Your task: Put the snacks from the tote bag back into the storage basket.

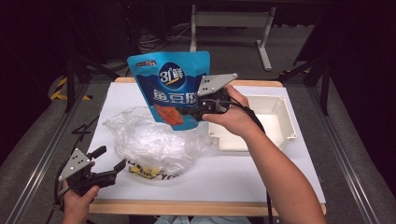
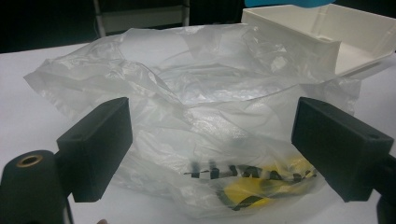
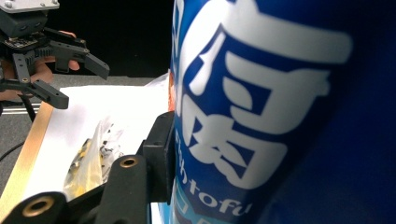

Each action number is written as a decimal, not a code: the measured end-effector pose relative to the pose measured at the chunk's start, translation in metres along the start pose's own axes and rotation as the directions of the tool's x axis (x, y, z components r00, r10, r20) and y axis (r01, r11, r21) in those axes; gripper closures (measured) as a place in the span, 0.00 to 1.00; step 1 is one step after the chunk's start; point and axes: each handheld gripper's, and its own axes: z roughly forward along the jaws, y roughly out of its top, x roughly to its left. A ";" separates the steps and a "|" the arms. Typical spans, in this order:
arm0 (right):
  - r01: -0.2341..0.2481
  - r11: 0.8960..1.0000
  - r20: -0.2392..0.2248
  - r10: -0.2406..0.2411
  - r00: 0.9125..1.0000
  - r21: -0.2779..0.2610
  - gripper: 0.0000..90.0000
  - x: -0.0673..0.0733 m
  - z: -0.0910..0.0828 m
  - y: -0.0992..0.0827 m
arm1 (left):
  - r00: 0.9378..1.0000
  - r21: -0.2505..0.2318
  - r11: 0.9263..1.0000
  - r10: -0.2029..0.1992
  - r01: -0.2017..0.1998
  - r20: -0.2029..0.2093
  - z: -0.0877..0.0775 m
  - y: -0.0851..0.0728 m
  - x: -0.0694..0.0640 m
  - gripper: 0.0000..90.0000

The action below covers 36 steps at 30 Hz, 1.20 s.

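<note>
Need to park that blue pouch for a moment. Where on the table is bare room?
Bare white tabletop lies near the front edge, right of the plastic bag and below the white tray. The empty tray works too. The middle left is crowded by the bag, with the open left tongs beside it.

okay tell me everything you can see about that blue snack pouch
The blue snack pouch is a glossy, flat stand-up bag with large white Chinese characters, a "31" logo near the top and a picture of orange-red food low on its front. The right gripper view shows the words "tofu" on it. It is held upright in the air above the clear plastic bag, pinched at its lower right side by the right tool. Nothing else touches it.
</note>
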 end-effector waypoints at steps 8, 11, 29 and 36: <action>-0.008 1.000 0.039 0.007 0.999 0.006 0.58 -0.011 -0.024 -0.006 | 1.000 0.000 1.000 -0.009 0.009 -0.004 0.001 -0.001 0.001 0.15; 0.010 1.000 0.048 -0.010 0.999 0.019 0.58 -0.015 -0.032 -0.008 | 1.000 0.005 1.000 -0.009 0.009 -0.005 0.001 -0.001 0.001 0.15; -0.022 0.999 0.129 0.015 0.991 0.048 0.58 -0.044 -0.076 -0.029 | 1.000 0.009 1.000 -0.012 0.012 -0.017 0.002 -0.002 0.003 0.15; -0.053 0.997 0.159 0.043 0.986 0.057 0.58 -0.059 -0.093 -0.040 | 1.000 0.010 1.000 -0.010 0.010 -0.017 0.004 -0.003 0.003 0.15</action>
